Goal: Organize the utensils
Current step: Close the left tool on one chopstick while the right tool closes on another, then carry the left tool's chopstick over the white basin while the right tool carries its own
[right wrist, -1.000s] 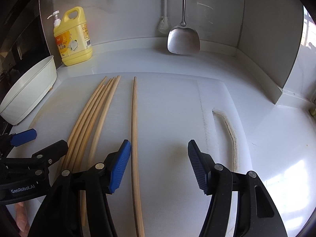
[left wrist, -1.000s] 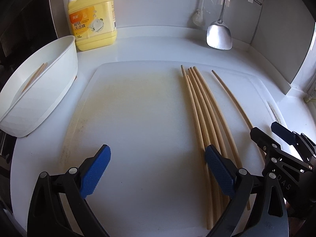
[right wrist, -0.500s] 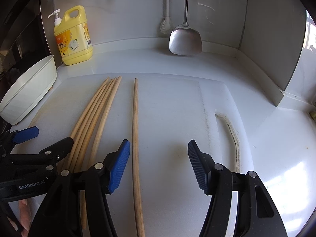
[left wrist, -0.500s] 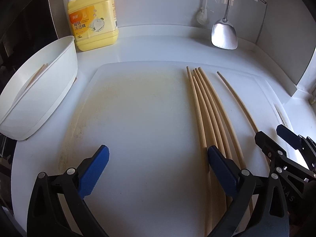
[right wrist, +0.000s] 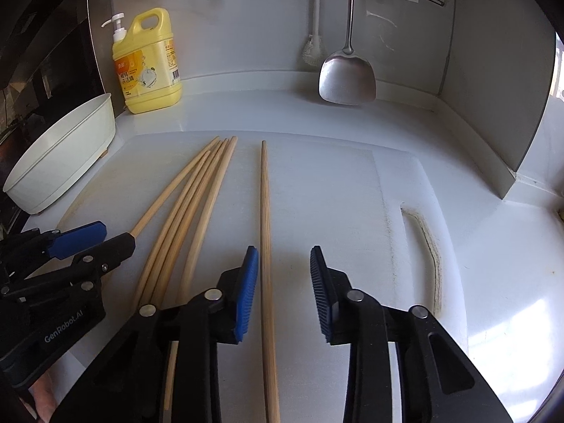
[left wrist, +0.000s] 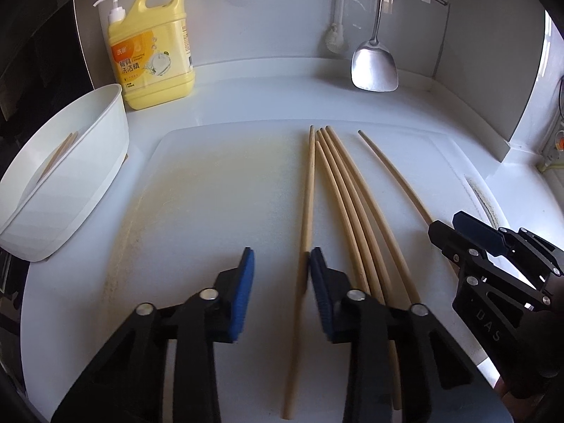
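- Chopsticks lie lengthwise on the cutting board.
- Tub sits at nine o'clock, detergent bottle at eleven, spatula at one.

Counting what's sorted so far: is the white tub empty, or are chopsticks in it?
Not empty: the white tub holds chopsticks leaning against its inner wall.
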Demonstrator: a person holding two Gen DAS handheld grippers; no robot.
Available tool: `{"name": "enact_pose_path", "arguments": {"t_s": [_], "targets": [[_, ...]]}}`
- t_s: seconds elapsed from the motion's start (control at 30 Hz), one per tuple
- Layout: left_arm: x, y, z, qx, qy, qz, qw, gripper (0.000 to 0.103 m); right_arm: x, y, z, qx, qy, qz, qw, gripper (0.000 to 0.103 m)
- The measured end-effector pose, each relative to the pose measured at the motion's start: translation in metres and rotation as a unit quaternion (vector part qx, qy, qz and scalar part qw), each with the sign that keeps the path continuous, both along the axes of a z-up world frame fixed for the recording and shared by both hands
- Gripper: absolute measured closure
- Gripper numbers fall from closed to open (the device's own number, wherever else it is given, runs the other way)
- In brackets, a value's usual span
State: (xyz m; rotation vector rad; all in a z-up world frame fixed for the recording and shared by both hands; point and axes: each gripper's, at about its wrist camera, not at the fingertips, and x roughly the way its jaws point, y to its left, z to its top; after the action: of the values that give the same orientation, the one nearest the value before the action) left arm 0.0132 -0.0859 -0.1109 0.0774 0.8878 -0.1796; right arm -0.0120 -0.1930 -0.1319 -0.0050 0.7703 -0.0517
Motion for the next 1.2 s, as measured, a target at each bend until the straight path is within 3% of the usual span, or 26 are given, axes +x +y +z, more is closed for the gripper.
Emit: {"name": "enact_pose_path", "arguments": {"t_s": [0.07, 0.13, 0.5, 0.73, 1.0, 1.2], "targets": [[0.001, -0.001, 0.000, 0.001, 0.002, -0.005, 1.0000, 0.094, 0.000, 0.003, 0.000, 0.001, -0.001, 0.006, 1.000, 0.092], [0.001, -0.001, 0.000, 0.002, 0.003, -0.007, 1.0000, 0.096, -0.001, 0.004, 0.000, 0.002, -0.002, 0.008, 1.000, 0.097], [-0.002, 0.014, 0.010, -0.048, 0.030, -0.005, 0.9984, 0.096, -0.012, -0.006, 0.016, 0.055, -0.009, -0.006, 0.998, 0.097], [-0.015, 0.032, 0.062, -0.054, 0.022, 0.002, 0.9983, 0.096, -0.020, 0.000, 0.058, 0.070, -0.023, -0.004, 0.997, 0.097], [-0.020, 0.114, 0.119, -0.063, 0.011, 0.070, 0.9955, 0.096, -0.006, 0.058, 0.120, 0.068, -0.040, 0.054, 0.995, 0.097], [0.001, 0.198, 0.140, -0.057, -0.008, 0.108, 0.9925, 0.096, 0.031, 0.140, 0.133, 0.089, -0.041, 0.100, 0.990, 0.097]]}}
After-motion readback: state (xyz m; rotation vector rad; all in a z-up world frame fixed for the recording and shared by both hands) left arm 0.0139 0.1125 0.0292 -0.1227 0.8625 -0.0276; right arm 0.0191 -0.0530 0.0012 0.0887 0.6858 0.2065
